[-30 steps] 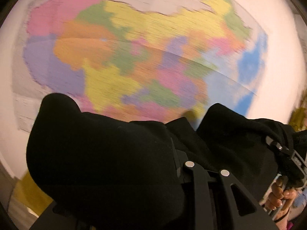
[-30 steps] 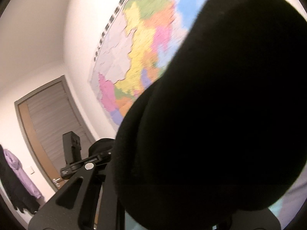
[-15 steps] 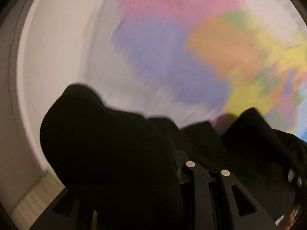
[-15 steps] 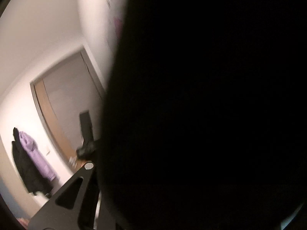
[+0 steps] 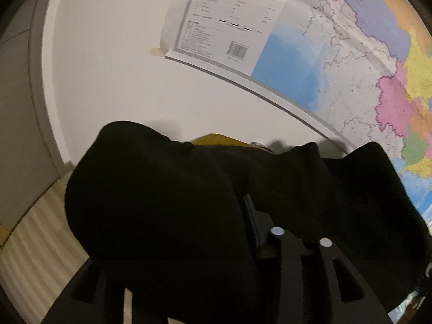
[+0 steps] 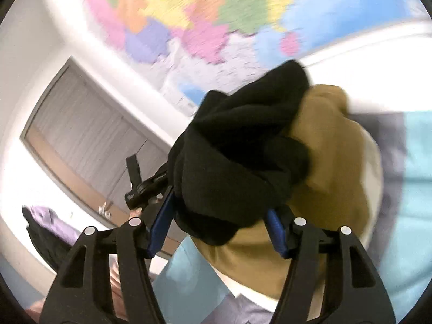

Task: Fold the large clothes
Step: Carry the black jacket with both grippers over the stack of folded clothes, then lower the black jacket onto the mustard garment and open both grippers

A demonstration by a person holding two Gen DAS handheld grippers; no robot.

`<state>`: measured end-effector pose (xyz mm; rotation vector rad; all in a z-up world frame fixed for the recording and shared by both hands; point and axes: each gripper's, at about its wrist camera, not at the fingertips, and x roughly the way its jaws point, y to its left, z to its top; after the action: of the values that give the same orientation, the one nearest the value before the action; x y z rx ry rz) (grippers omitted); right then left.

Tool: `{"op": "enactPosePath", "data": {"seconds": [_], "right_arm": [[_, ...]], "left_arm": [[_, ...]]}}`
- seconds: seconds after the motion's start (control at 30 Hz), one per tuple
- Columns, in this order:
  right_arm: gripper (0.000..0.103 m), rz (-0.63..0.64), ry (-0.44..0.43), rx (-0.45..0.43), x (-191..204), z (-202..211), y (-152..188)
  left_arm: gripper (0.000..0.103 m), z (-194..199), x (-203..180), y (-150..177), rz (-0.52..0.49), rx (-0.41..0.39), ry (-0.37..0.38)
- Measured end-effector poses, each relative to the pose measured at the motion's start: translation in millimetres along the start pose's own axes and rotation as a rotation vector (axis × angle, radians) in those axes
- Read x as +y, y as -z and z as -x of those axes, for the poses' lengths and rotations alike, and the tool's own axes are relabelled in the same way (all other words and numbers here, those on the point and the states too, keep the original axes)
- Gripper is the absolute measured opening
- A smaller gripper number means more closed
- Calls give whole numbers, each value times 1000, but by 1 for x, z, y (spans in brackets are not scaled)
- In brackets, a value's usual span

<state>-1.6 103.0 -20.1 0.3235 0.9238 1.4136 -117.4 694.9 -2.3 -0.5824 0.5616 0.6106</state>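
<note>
A black garment [image 5: 167, 202] is heaped over my left gripper [image 5: 210, 197] and hides its fingers. Those jaws are opening with the cloth still between them; whether the pads press on it I cannot tell. In the right wrist view the same black garment [image 6: 237, 162] is bunched on a mustard cloth [image 6: 332, 162]. My right gripper [image 6: 218, 210] is opening wide. Its blue pads [image 6: 159, 224] stand clear on either side of the bunch. The left gripper [image 6: 137, 186] shows at the garment's left edge, with part of a hand under it.
A large coloured wall map [image 5: 337, 54] hangs straight ahead. A grey door [image 6: 89, 135] is to the left, with a purple garment [image 6: 46, 216] hanging beside it. A light-blue surface [image 6: 415, 175] lies under the mustard cloth. Pale wood floor [image 5: 35, 237] shows at the lower left.
Both grippers have come down, and the map has slid up in both views. The right jaws have spread apart. The black cloth that filled the right view now sits bunched on the mustard cloth.
</note>
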Motion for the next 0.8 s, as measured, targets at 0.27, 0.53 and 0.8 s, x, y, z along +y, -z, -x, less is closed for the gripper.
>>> {"op": "enactPosePath", "data": {"seconds": [0.27, 0.53, 0.8], "right_arm": [[17, 172, -6, -100, 40, 5, -20], [26, -10, 90, 53, -7, 0, 13], [46, 191, 226, -16, 39, 25, 1]], "left_arm": [[28, 4, -10, -12, -16, -32, -12], [52, -21, -4, 5, -77, 25, -179], [65, 28, -8, 6, -133, -48, -310]]}}
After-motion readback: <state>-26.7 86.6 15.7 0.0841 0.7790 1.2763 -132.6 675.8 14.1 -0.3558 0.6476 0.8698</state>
